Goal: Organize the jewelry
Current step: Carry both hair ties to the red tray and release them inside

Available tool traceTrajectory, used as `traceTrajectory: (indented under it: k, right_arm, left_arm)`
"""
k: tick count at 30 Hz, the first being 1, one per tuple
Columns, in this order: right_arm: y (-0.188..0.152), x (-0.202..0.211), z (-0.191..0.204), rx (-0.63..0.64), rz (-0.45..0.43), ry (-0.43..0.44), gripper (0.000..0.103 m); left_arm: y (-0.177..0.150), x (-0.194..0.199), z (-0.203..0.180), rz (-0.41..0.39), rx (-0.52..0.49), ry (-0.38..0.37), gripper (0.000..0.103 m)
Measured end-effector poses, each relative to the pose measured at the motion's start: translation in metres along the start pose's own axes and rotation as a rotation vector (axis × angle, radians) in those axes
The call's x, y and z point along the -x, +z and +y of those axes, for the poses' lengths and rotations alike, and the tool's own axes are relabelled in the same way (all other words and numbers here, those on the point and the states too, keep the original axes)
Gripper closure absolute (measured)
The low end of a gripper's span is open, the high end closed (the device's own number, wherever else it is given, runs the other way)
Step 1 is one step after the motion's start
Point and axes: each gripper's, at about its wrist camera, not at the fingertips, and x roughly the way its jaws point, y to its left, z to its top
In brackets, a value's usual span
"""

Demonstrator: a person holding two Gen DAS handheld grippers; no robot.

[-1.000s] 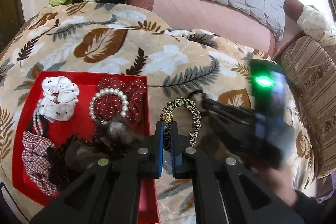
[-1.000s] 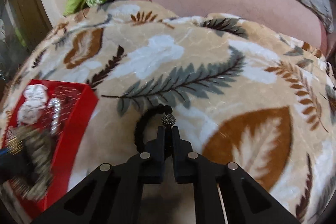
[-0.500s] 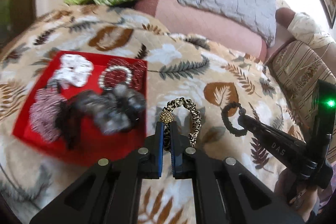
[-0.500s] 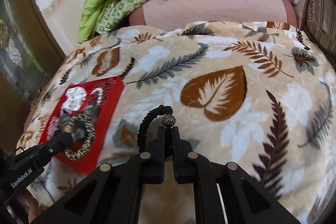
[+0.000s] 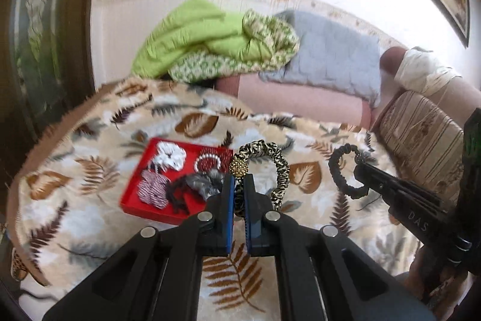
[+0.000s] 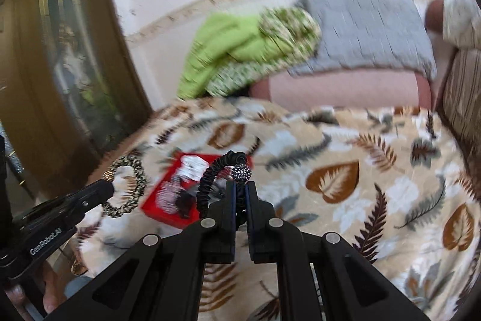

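Observation:
My left gripper [image 5: 238, 185] is shut on a gold-and-black patterned hair tie [image 5: 276, 173] with a gold bead, held high above the bed. It also shows in the right wrist view [image 6: 126, 188]. My right gripper [image 6: 240, 188] is shut on a black hair tie [image 6: 207, 185] with a sparkly bead; it also shows in the left wrist view [image 5: 339, 173]. A red tray [image 5: 135, 197] on the leaf-print blanket holds a white scrunchie [image 5: 170, 157], a pearl bracelet [image 5: 207, 163], a checked scrunchie [image 5: 151, 190] and dark pieces.
The leaf-print blanket [image 5: 90, 170] covers the bed. A green quilt [image 5: 198, 41] and grey pillow [image 5: 330, 62] lie at the back. A striped cushion [image 5: 421, 140] is at the right, a wooden cabinet [image 6: 60, 80] at the left.
Both grippers have risen well above the bed and pulled back, each still holding its hair tie. The tray now looks smaller and farther away.

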Motion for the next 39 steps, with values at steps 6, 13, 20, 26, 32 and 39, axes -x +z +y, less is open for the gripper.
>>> traceTrajectory:
  k: [6,13,20,26,32,39]
  right_arm:
    - [0.012,0.053,0.029,0.046,-0.039,0.040,0.096]
    - [0.004,0.025,0.026,0.057,-0.002,0.059,0.096]
    - [-0.009,-0.071,0.019,0.081,0.100,0.061,0.096]
    - [0.001,-0.151,0.026,0.116,0.162,0.078,0.096]
    - [0.014,-0.226,0.033,0.115,0.183,0.073,0.096]
    - [0.013,-0.294,0.021,0.044,0.237,0.091,0.096]
  left_arm:
    - [0.002,0.044,0.000,0.001,0.048,-0.009,0.098]
    - [-0.013,0.019,0.027,0.022,0.091,0.003,0.098]
    - [-0.017,-0.053,0.066,0.061,0.136,0.038,0.098]
    - [-0.003,-0.128,0.103,0.135,0.162,0.042,0.098]
    - [0.023,-0.196,0.131,0.185,0.174,0.051,0.098]
    - [0.030,-0.259,0.152,0.212,0.177,0.095,0.098]
